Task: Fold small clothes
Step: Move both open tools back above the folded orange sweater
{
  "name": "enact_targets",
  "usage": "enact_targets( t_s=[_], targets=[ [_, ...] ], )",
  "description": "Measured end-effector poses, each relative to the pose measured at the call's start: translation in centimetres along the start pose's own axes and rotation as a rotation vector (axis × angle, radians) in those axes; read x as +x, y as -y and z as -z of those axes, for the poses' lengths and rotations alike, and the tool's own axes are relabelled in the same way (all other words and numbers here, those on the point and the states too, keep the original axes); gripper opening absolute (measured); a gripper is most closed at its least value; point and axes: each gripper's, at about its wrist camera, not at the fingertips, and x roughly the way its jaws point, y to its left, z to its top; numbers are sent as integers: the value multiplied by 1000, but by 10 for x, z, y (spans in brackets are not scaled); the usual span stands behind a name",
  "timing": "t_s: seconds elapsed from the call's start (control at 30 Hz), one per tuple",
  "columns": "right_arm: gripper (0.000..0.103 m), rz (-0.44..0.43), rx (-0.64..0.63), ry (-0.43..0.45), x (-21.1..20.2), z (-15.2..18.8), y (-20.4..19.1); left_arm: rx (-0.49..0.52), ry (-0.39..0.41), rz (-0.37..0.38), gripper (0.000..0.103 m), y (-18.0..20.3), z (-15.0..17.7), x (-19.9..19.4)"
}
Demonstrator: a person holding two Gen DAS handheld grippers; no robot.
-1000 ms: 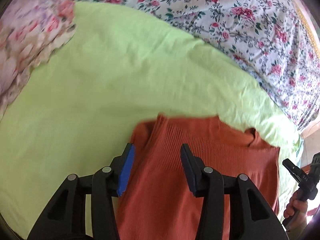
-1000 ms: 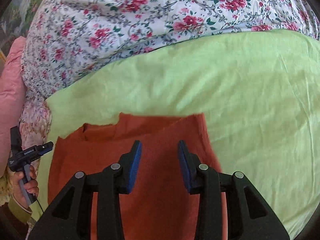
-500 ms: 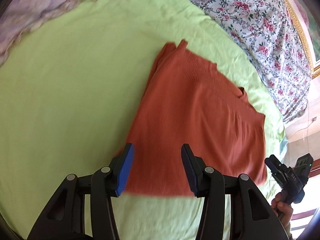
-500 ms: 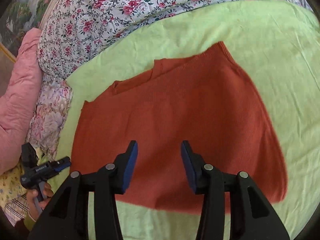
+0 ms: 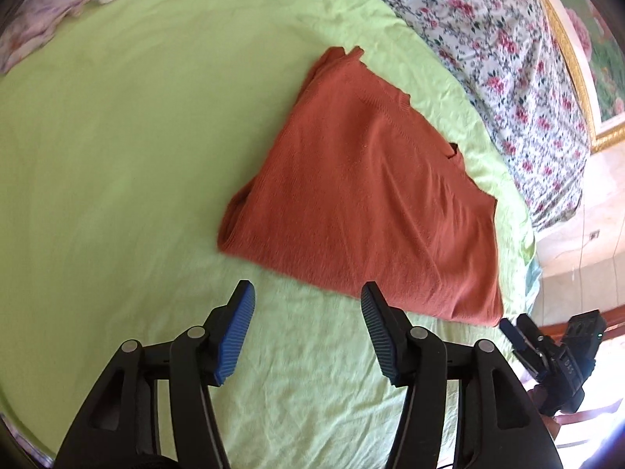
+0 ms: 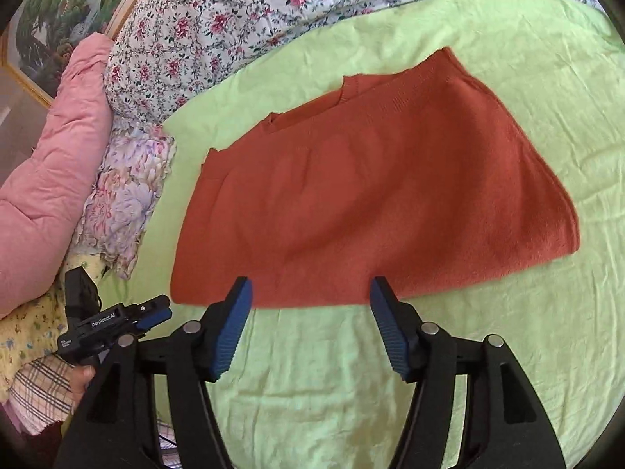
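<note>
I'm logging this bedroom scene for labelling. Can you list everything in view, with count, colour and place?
Folded knit garment: one, rust orange, flat on the sheet.
Cotton bed sheet: one, lime green, under the garment.
Floral quilt: one, white with red roses, behind the sheet.
Padded quilt: one, pink, at the right wrist view's left edge.
Framed picture: one, gold frame, behind the bed.
Left tool: black, blue pads, opening, nothing between.
Right tool: same, opening, empty.

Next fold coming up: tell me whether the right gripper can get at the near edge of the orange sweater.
Probably yes. The right gripper, jaws opening and empty, hangs just before the orange sweater, and only bare green sheet lies between them.
</note>
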Motion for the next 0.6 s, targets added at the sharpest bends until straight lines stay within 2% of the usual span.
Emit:
enact_targets(
  t_s=[0.13, 0.6],
  targets=[
    [63, -15, -42, -18, 0, -6, -4, -73, -16, 32, 61, -5, 6, 6],
    [64, -40, -36, -71, 2, -12, 12, -202, 9, 23, 71, -3, 14, 26]
  ],
)
